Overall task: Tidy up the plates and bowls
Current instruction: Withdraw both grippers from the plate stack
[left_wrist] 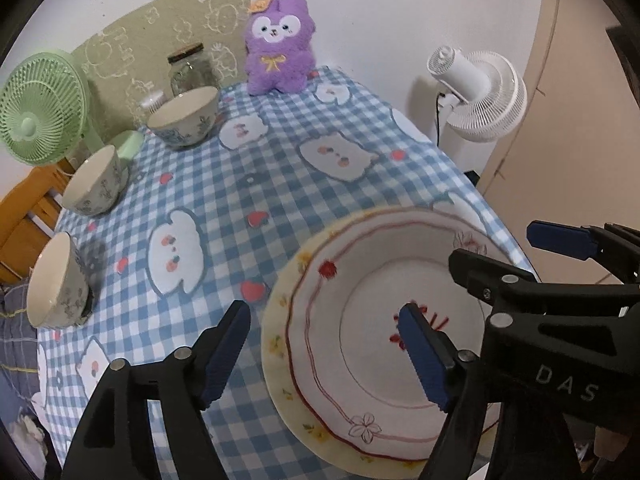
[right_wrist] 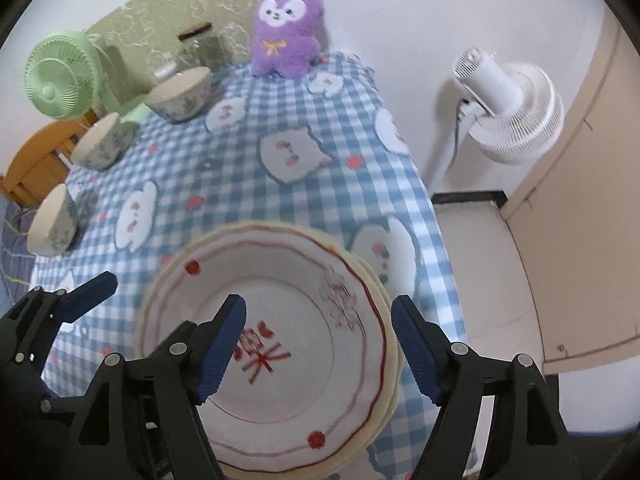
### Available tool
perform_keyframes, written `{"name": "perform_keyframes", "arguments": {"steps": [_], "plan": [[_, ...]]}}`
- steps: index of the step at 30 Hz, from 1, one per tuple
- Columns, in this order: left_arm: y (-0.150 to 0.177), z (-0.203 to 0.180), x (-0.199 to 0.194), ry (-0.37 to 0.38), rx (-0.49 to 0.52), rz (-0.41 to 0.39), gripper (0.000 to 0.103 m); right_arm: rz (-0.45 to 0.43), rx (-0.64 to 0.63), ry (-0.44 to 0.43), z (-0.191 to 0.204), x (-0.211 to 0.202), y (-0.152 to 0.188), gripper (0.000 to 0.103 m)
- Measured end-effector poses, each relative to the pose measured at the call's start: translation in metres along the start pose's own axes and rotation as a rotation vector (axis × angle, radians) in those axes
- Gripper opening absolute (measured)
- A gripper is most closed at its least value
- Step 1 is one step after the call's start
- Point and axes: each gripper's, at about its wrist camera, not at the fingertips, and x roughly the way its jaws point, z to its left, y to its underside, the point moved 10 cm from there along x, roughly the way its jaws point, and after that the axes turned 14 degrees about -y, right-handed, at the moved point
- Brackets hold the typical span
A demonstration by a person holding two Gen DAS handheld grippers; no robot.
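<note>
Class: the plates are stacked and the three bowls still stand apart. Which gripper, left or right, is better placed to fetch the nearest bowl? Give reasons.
Left. The left gripper is open on the stacked plates' bowl side; the nearest bowl sits beyond it. The right gripper, also open, would have to cross it.

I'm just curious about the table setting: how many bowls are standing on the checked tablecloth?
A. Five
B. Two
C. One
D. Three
D: three bowls line the cloth's left side, a far bowl by the jar, a middle bowl, and a near bowl, apart from the stacked plates.
</note>
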Motion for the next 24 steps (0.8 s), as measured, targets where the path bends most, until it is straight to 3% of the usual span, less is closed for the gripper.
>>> {"name": "perform_keyframes", "arguments": {"steps": [4,8,15,24], "plan": [[-0.018,0.007,-0.007,-0.014,-0.052,-0.01,0.081,-0.02,-0.036,-0.024,0.01,-0.009,-0.02,0.078],[-0.036,0.013,-0.016,-0.03,-0.085,-0.026,0.083,-0.049,-0.058,-0.036,0.013,-0.019,-0.04,0.088],[-0.062,0.024,-0.03,-0.086,-0.146,-0.055,0.09,-0.079,-0.09,-0.086,0.02,-0.031,-0.069,0.089],[-0.07,0.046,-0.043,-0.134,-0.231,-0.059,0.093,-0.063,-0.174,-0.047,0.042,-0.045,-0.09,0.089]]}}
